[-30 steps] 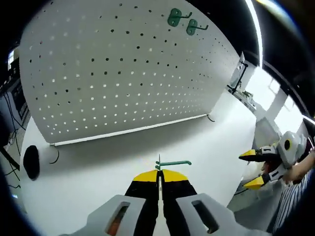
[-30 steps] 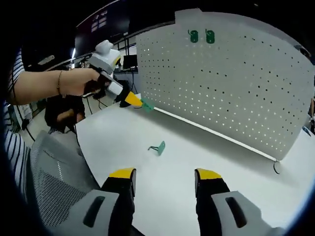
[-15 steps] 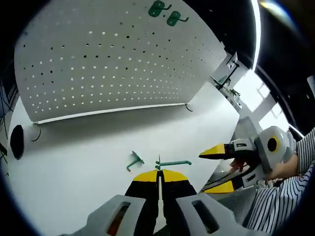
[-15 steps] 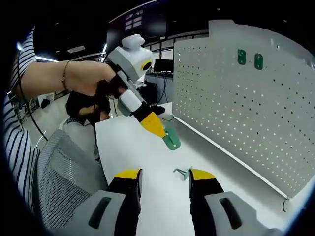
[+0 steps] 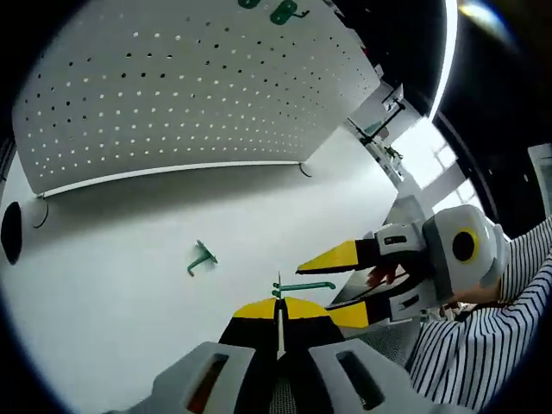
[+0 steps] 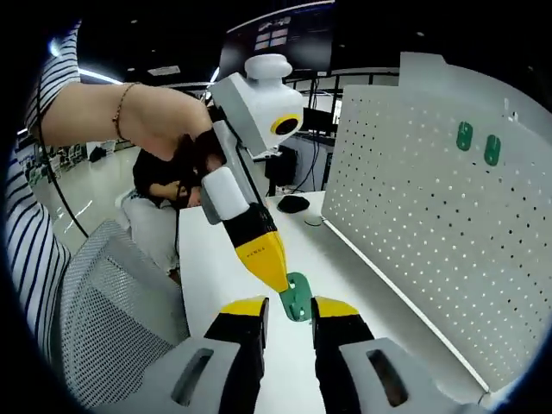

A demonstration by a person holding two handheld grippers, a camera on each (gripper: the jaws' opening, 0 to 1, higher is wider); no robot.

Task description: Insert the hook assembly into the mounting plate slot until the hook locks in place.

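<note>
Faintly, tiny unreadable print marks the left gripper (image 6: 278,285) above its hook (image 6: 298,297).

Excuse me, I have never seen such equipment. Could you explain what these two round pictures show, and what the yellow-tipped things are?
A person holds a two-jaw gripper in each hand; each carries a fisheye camera looking along its own yellow-tipped jaws. In the left gripper view, the left gripper is shut on a green hook, and the right gripper comes in from the right. The right gripper view shows the same hook between its open jaws, where the left gripper holds it. Another green hook piece lies on the white table. Behind stands a white pegboard with two green hooks already mounted.
</note>
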